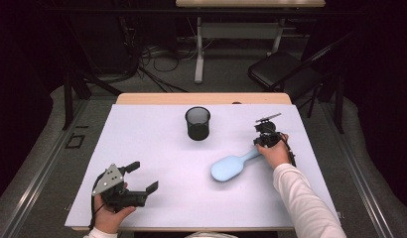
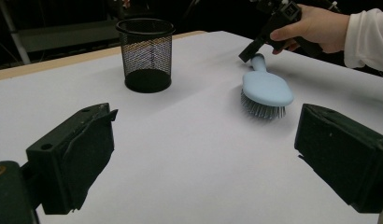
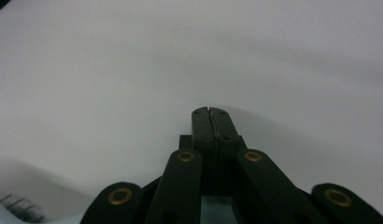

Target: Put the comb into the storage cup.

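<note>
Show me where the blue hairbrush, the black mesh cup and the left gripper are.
blue hairbrush (image 2: 266, 87), left gripper view, on the smooth back of its head.
black mesh cup (image 1: 197, 124), high view, on its mesh side wall.
left gripper (image 1: 144, 176), high view, midway between its open fingertips.

The left hand (image 1: 111, 213) grips the black two-jaw left gripper (image 1: 140, 177) nearer the person than the black mesh cup (image 1: 197, 123), jaws spread wide with nothing between them; the white-sleeved right hand (image 1: 275, 151) holds the black right gripper (image 3: 211, 112) right of that cup, jaws pressed together.
</note>
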### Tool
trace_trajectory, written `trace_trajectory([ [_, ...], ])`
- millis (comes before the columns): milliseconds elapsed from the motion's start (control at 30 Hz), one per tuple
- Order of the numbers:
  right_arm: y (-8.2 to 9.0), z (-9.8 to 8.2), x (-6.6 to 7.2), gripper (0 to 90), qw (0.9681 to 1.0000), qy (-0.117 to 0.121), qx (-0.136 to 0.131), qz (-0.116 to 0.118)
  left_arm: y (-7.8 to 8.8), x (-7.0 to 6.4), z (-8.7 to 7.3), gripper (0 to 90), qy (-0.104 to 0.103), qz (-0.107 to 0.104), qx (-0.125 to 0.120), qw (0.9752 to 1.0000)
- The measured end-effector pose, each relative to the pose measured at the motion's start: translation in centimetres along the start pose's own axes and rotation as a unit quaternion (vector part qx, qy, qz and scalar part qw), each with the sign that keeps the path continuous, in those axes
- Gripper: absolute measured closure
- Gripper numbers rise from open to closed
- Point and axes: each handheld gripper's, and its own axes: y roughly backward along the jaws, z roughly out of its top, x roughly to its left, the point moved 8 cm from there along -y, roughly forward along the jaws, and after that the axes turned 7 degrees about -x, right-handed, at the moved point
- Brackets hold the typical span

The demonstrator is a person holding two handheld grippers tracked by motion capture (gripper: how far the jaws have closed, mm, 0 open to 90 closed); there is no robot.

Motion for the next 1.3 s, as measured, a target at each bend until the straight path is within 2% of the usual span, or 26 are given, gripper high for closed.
trace_trajectory([
  [400, 1.3, -1.9, -0.1, 90.0, 0.9998, 0.001, 0.013, 0.013, 0.0, -0.1, 0.0, 4.8, 0.0, -0.003, -0.001, 1.0],
  [733, 2.9, -3.9, -0.4, 90.0, 0.9995, -0.009, 0.008, 0.031, 0.0, -0.1, 0.0, 4.8, -0.001, -0.002, 0.001, 1.0],
  [1167, 5.5, -6.7, 0.4, 90.0, 0.9978, -0.015, -0.024, 0.061, 0.0, -0.1, 0.0, 4.8, -0.002, 0.0, 0.003, 1.0],
  [1300, 6.2, -7.8, 0.9, 90.0, 0.9974, -0.016, -0.023, 0.066, 0.0, -0.1, 0.0, 4.8, 0.0, -0.002, 0.0, 1.0],
])
